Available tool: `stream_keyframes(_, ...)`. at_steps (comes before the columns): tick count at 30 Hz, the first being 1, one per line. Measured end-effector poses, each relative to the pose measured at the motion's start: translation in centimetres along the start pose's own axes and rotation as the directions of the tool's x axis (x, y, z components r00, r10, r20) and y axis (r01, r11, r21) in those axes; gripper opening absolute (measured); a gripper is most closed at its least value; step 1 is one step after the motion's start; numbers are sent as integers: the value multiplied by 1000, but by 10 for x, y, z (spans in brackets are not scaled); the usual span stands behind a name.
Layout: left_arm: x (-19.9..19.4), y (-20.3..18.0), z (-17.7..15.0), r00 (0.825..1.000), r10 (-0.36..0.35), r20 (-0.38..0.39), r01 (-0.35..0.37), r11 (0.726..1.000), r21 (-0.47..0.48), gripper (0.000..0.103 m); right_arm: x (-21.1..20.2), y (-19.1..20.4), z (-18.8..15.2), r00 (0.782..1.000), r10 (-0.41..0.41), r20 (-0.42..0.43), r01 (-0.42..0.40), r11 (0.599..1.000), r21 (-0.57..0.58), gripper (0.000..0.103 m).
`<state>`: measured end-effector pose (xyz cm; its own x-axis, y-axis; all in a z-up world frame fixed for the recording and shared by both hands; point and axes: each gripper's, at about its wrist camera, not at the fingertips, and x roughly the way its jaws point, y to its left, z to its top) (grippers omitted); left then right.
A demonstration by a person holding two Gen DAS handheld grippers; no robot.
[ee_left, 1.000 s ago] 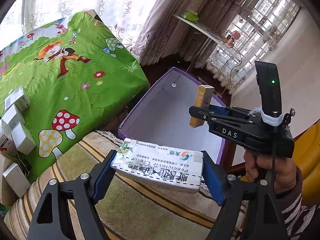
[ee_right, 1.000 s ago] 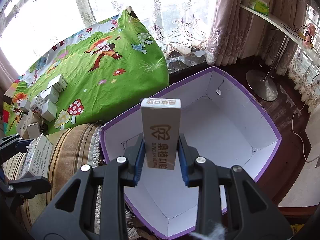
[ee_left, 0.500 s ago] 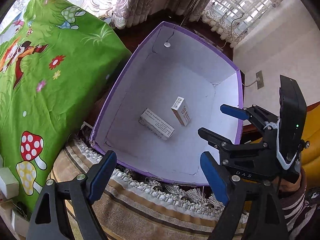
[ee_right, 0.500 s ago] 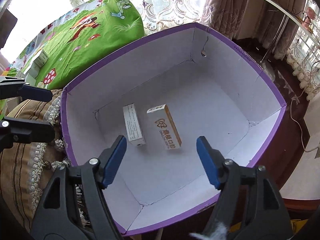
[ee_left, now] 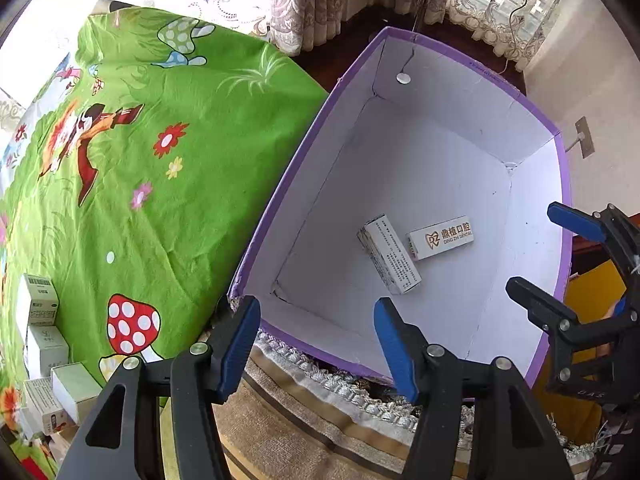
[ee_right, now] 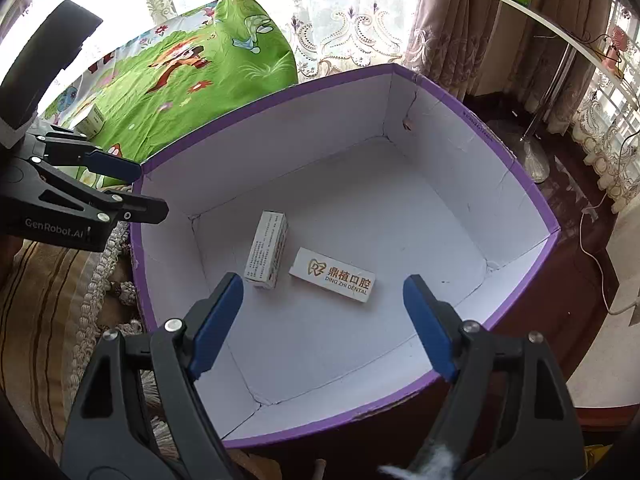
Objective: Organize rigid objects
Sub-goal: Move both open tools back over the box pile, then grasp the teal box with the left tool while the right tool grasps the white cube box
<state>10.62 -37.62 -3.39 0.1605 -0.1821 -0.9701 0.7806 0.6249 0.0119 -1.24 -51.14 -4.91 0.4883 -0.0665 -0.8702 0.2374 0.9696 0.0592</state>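
A purple box with a white inside holds two small cartons lying flat on its floor. One is a white printed carton. Beside it lies a carton with gold "DING ZHI DENTAL" print. My left gripper is open and empty over the box's near left rim; it also shows in the right wrist view. My right gripper is open and empty above the box; it also shows in the left wrist view.
A green cartoon cloth covers the surface left of the box. Several small white cartons lie at its near left corner. A striped fringed cushion lies beneath my left gripper. Curtains and a shelf stand behind.
Both grippers opened and dropped their cartons into the purple box, where both now lie flat. My left gripper has since shifted left, back over the box's rim.
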Motion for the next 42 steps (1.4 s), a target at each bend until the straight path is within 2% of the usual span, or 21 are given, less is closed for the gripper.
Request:
stream_keyframes(2, -37, 10, -15, 990, -2, 138, 9, 999, -51, 61, -14, 7, 7, 997, -15, 74, 15, 1000, -4, 85)
stream_keyframes(3, -57, 16, -25, 978, 8, 210, 8, 997, -76, 61, -22, 10, 10, 992, -7, 122, 8, 1000, -3, 86)
stream_keyframes(4, -81, 24, -38, 950, 30, 312, 2, 995, -104, 61, -31, 13, 12, 986, 4, 169, -4, 1000, -2, 87)
stream_keyframes(6, -123, 36, -68, 868, 90, 489, -19, 989, -150, 69, -46, 25, 18, 969, 14, 248, -9, 1000, -22, 88)
stream_keyframes(7, -141, 38, -82, 817, 126, 563, -39, 986, -164, 80, -53, 32, 21, 961, 19, 274, -8, 999, -42, 89)
stream_keyframes(8, -152, 41, -99, 776, 143, 615, -52, 985, -164, 88, -58, 42, 26, 958, 29, 287, -11, 998, -67, 89)
stream_keyframes(9, -162, 46, -111, 746, 156, 648, -64, 985, -163, 89, -63, 50, 29, 956, 49, 288, -22, 995, -96, 89)
stream_keyframes(10, -169, 51, -124, 735, 187, 651, -84, 979, -186, 89, -67, 58, 34, 955, 72, 287, -38, 992, -123, 89)
stream_keyframes(11, -174, 59, -132, 735, 223, 640, -100, 970, -223, 89, -70, 66, 38, 953, 94, 288, -57, 989, -136, 89)
stream_keyframes(12, -177, 66, -142, 735, 235, 636, -89, 964, -252, 89, -74, 75, 41, 948, 130, 291, -91, 985, -145, 89)
stream_keyframes(14, -186, 87, -165, 731, 212, 649, -23, 958, -287, 89, -80, 89, 44, 938, 187, 290, -145, 976, -162, 89)
stream_keyframes(15, -188, 96, -174, 734, 213, 645, -11, 953, -302, 89, -81, 97, 45, 939, 197, 284, -152, 973, -172, 89)
stream_keyframes(19, -190, 126, -212, 753, 292, 590, -31, 911, -411, 89, -83, 126, 45, 938, 226, 262, -165, 958, -233, 89)
stream_keyframes(21, -190, 143, -232, 758, 325, 566, -27, 882, -471, 89, -84, 135, 44, 936, 250, 248, -187, 949, -254, 89)
stream_keyframes(23, -188, 161, -253, 762, 345, 548, -1, 847, -532, 89, -83, 142, 43, 935, 261, 239, -198, 946, -258, 89)
stream_keyframes(25, -187, 180, -276, 768, 368, 524, 29, 797, -603, 89, -81, 150, 43, 936, 274, 221, -211, 939, -273, 89)
stream_keyframes(28, -182, 207, -300, 791, 371, 486, 81, 725, -684, 89, -78, 160, 42, 942, 270, 200, -206, 934, -292, 89)
stream_keyframes(33, -162, 247, -332, 865, 355, 355, 79, 601, -795, 89, -74, 170, 45, 940, 300, 163, -244, 924, -294, 89)
stream_keyframes(36, -147, 263, -343, 903, 310, 297, 83, 553, -829, 89, -71, 178, 47, 940, 310, 141, -258, 919, -299, 89)
stream_keyframes(39, -127, 274, -343, 941, 245, 232, 73, 525, -848, 89, -67, 190, 51, 940, 323, 113, -276, 911, -306, 89)
stream_keyframes(42, -109, 280, -338, 965, 185, 187, 61, 535, -843, 89, -64, 202, 54, 938, 335, 92, -291, 901, -322, 89)
